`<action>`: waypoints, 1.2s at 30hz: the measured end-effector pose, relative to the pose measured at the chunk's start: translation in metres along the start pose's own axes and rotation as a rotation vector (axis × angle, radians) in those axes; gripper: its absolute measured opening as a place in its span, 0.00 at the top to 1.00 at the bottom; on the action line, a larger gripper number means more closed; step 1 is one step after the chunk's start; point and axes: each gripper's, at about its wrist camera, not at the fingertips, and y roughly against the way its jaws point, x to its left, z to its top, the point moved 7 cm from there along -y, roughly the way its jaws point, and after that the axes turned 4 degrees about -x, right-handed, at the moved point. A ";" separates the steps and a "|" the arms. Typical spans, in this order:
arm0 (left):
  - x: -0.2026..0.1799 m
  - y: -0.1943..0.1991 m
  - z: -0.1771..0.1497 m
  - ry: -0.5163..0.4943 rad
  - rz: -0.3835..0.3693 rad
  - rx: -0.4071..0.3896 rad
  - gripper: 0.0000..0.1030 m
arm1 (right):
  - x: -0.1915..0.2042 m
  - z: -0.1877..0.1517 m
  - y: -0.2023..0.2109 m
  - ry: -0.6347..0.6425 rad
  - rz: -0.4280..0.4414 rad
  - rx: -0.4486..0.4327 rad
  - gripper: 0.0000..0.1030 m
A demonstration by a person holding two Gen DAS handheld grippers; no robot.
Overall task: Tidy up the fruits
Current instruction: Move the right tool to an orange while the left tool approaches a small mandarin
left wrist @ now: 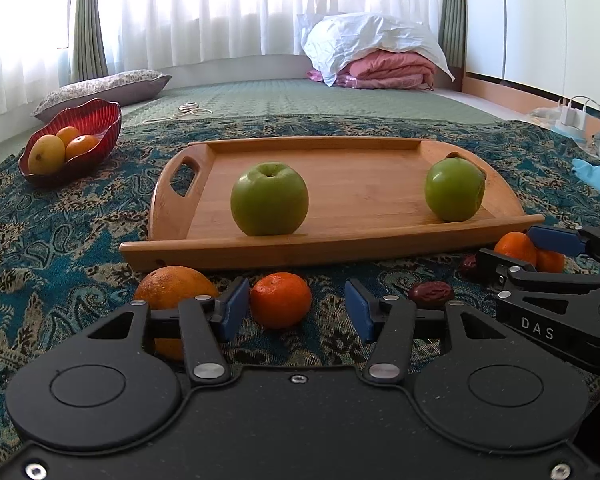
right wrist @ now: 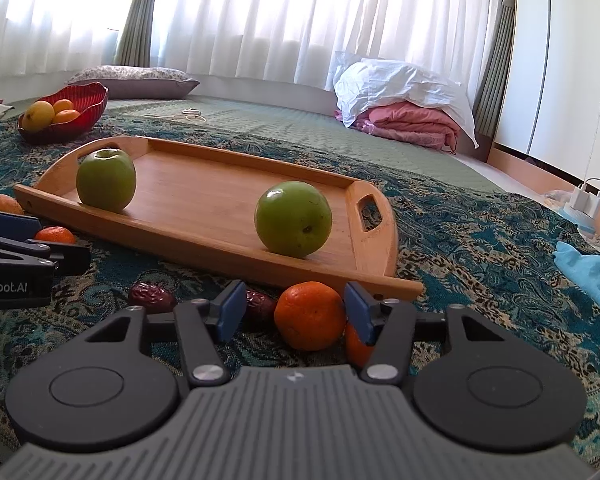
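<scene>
A wooden tray lies on the patterned cloth and holds two green apples. My left gripper is open around a tangerine, its left pad next to it; a large orange lies just left. My right gripper is open around another tangerine, its right pad touching it, with a second tangerine partly hidden behind that pad. Red dates lie between the grippers.
A red bowl with several fruits stands at the far left. Folded bedding, a pillow, a cord, a charger and a blue cloth lie around the cloth's edges.
</scene>
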 end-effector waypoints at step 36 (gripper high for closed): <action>-0.019 0.039 -0.006 -0.022 -0.048 -0.112 0.54 | 0.019 0.003 0.049 -0.107 0.156 -0.013 0.64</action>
